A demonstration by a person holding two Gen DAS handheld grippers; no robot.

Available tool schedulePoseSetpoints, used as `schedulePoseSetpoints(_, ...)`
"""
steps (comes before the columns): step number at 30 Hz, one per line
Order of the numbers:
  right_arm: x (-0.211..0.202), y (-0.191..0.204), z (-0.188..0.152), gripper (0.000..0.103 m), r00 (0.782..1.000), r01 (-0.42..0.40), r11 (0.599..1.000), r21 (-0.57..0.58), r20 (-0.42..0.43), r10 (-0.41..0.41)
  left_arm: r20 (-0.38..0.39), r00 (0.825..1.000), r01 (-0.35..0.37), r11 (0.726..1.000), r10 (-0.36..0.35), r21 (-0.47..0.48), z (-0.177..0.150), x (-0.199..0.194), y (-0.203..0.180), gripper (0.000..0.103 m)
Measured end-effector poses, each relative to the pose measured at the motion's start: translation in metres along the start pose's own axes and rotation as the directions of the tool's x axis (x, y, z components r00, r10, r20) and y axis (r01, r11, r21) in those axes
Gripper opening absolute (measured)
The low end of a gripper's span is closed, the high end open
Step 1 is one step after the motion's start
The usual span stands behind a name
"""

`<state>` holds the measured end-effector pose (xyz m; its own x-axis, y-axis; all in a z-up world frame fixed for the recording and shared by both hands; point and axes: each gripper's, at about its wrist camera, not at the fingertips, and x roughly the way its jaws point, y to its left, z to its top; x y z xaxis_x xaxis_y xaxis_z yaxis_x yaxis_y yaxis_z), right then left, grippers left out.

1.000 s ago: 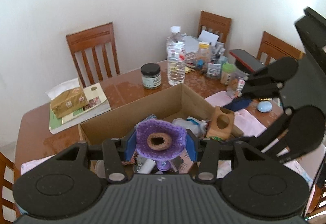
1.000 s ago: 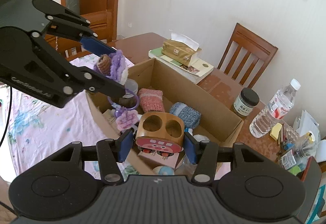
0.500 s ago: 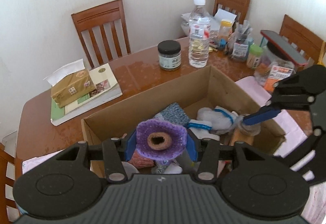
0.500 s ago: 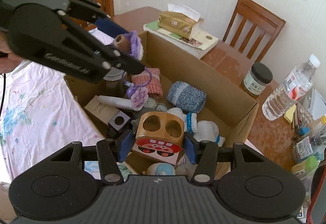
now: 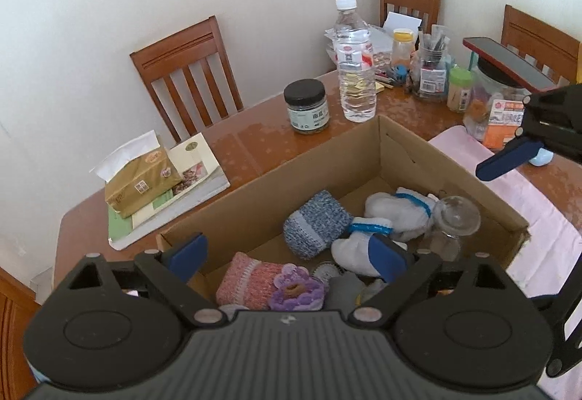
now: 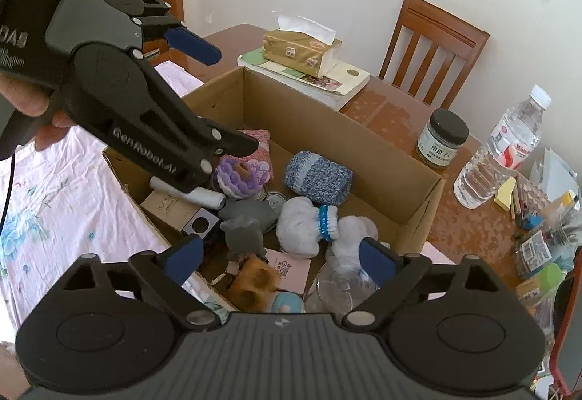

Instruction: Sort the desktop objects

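An open cardboard box holds the sorted items. My left gripper hangs over its near end, jaws opening wide, nothing between the pads. The purple knitted flower lies loose in the box below, beside a pink knitted piece. My right gripper is also over the box, jaws opening and empty. The wooden two-hole holder lies on its side in the box under it. In the right wrist view the left gripper stands spread above the flower.
A blue knitted roll, white socks, a glass jar and a grey toy are in the box. Behind it stand a black-lidded jar, a water bottle, a tissue box on books, and chairs. A pink cloth covers the table's near side.
Both grippers have opened wide. The purple flower left the left jaws and the wooden holder left the right jaws; both now lie in the box. Both hands came a little lower.
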<state>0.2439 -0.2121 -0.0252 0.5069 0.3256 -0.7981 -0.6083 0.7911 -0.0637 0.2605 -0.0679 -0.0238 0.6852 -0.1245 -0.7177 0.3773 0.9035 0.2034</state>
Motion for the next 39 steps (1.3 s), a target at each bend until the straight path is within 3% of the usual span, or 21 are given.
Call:
schedulePoseSetpoints(10,-0.005,0.006,-0.018,0.103,0.999,0.02,0.999,0.048,-0.031,-0.018,0.013,1.0,-0.003,1.0,0.003,-0.027,-0.008,-0.016,-0.005,0.098)
schedulePoseSetpoints(17,-0.011,0.005,-0.03,0.103,0.998,0.058,0.987,0.15,-0.037,-0.053,0.031,0.999,-0.011,0.995,0.014,-0.094,-0.018,-0.032,-0.005,0.099)
schedulePoseSetpoints(26,-0.019,0.001,-0.048,0.103,0.993,0.106,0.947,0.303,-0.073,-0.088,0.062,0.998,-0.013,0.973,0.028,-0.231,-0.04,-0.058,-0.009,0.101)
schedulePoseSetpoints(34,-0.03,-0.001,-0.059,0.103,0.984,0.178,0.891,0.417,-0.097,-0.151,-0.011,0.997,-0.079,0.94,0.08,-0.333,-0.059,-0.072,-0.014,0.101)
schedulePoseSetpoints(39,-0.033,0.005,-0.065,0.103,0.98,0.197,0.861,0.469,-0.114,-0.163,-0.044,0.994,-0.112,0.938,0.103,-0.327,-0.066,-0.079,-0.022,0.101)
